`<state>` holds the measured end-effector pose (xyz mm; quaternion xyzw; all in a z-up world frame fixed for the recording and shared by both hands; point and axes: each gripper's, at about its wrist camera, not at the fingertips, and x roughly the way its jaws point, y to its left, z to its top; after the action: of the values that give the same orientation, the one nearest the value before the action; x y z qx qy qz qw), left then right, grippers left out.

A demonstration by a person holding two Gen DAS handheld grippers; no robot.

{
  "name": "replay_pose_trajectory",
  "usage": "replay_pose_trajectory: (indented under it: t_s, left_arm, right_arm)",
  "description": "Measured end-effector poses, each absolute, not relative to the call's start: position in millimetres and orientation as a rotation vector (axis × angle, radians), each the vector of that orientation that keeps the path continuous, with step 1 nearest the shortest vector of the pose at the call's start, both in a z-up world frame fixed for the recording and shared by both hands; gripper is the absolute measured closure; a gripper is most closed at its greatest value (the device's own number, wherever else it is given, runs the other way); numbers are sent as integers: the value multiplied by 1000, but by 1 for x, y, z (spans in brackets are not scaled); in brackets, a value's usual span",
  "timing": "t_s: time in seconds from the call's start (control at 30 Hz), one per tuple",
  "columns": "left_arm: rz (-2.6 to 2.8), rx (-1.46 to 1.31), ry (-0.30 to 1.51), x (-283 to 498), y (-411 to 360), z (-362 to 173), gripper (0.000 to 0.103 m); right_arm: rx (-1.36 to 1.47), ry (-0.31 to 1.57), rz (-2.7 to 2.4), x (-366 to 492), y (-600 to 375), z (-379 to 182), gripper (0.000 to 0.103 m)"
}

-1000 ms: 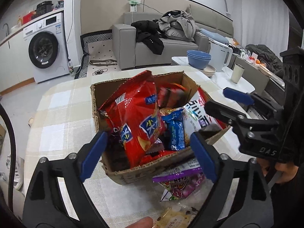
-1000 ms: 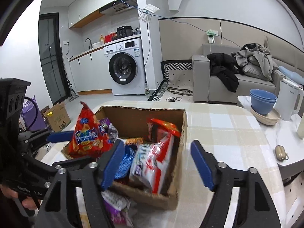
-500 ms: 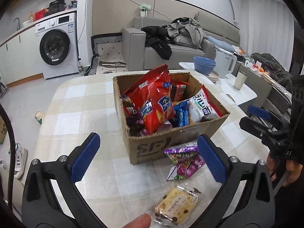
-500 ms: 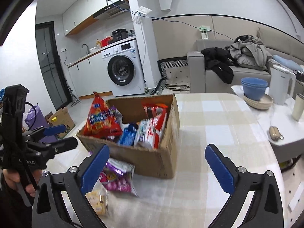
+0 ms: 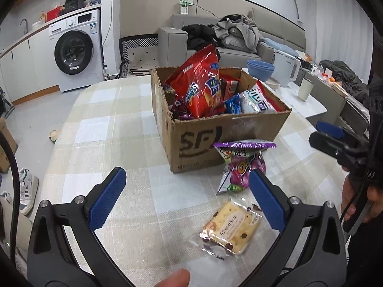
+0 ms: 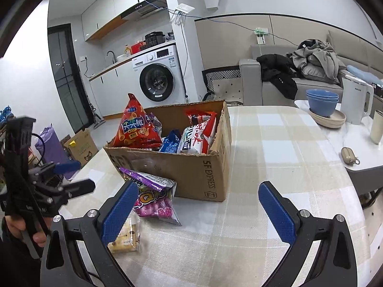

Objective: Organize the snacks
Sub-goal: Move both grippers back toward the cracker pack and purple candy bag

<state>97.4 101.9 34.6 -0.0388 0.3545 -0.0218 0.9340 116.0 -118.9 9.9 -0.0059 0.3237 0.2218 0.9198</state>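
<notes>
Box: cardboard box (image 5: pixel 222 129) already held most snacks.
Left out: purple packet (image 5: pixel 241 165), cracker packet (image 5: pixel 231 227) near it.
Tongs: left gripper (image 5: pixel 184 198), right gripper (image 6: pixel 197 210) released, empty.

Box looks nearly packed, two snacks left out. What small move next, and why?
Probably ease the open left gripper down over the cracker packet and close on it: it lies flat on the tablecloth nearest that gripper, outside the cardboard box, beside the purple candy bag.
</notes>
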Motion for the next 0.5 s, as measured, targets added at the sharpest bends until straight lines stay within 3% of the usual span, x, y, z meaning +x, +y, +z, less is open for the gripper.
replay_pose_trajectory:
  t_s: [0.5]
  left_arm:
    - [-35,-65,790,96,98,13,1]
  right_arm:
    - [-11,705,475,117,-110,0,1]
